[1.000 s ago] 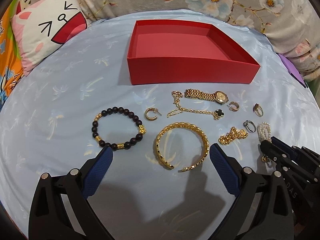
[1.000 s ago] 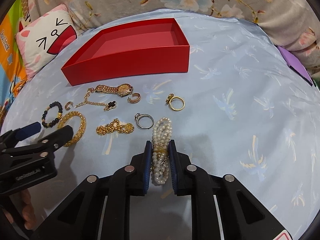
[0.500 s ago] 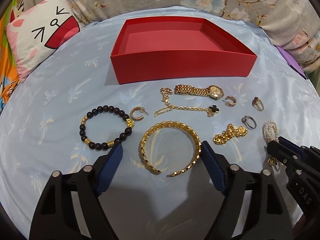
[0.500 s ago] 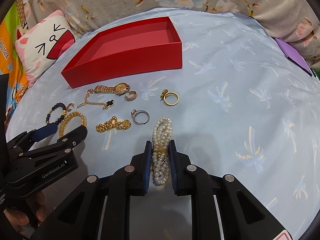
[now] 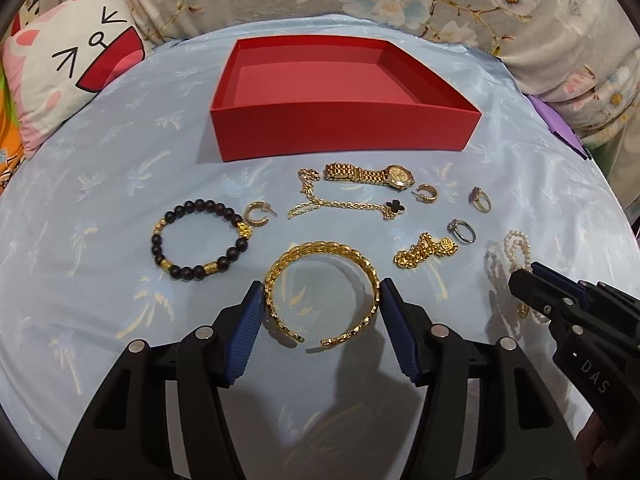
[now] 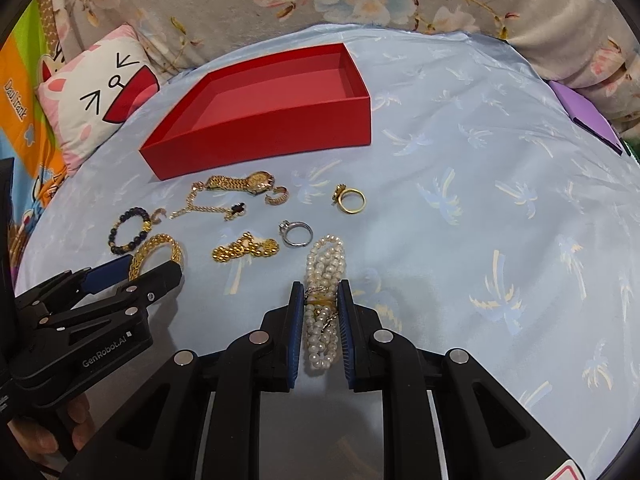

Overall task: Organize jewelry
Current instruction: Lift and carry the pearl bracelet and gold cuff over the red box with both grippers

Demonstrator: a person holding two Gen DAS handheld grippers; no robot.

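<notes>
The fingers (image 5: 250, 336) of the left gripper (image 5: 322, 330) stand wide apart with the gold cuff bangle (image 5: 322, 294) lying between their blue pads, each pad just beside the bangle's outer edge; whether they touch it cannot be told. The right gripper (image 6: 320, 330) has its fingers (image 6: 295, 332) clenched on the pearl bracelet (image 6: 325, 280), whose bunched strands run out ahead of the tips onto the pale blue palm-print sheet (image 6: 480, 200). Seen from the right wrist, the left gripper's black body reads "GenRobot.AI"; from the left wrist, the right gripper's (image 5: 532, 292) body shows the letters "DAS" — the rest is out of sight. Loose on the sheet lie a dark bead bracelet (image 5: 200, 240) with gold charms, a small gold hoop earring (image 5: 258, 216) just beside it, a gold chain with a black clover (image 5: 348, 204), a gold watch (image 5: 372, 174), a second hoop earring (image 5: 427, 193), a gold ring with a dark stone (image 5: 480, 200), a silver ring (image 5: 463, 231) and a bunched gold chain (image 5: 424, 250). Beyond them sits the open red box (image 5: 340, 128), with nothing inside. To the far left leans a pink cartoon-face pillow (image 6: 100, 96), and an orange strip (image 6: 16, 100) at the edge carries writing that looks like "Daul trank" — not fully legible.
</notes>
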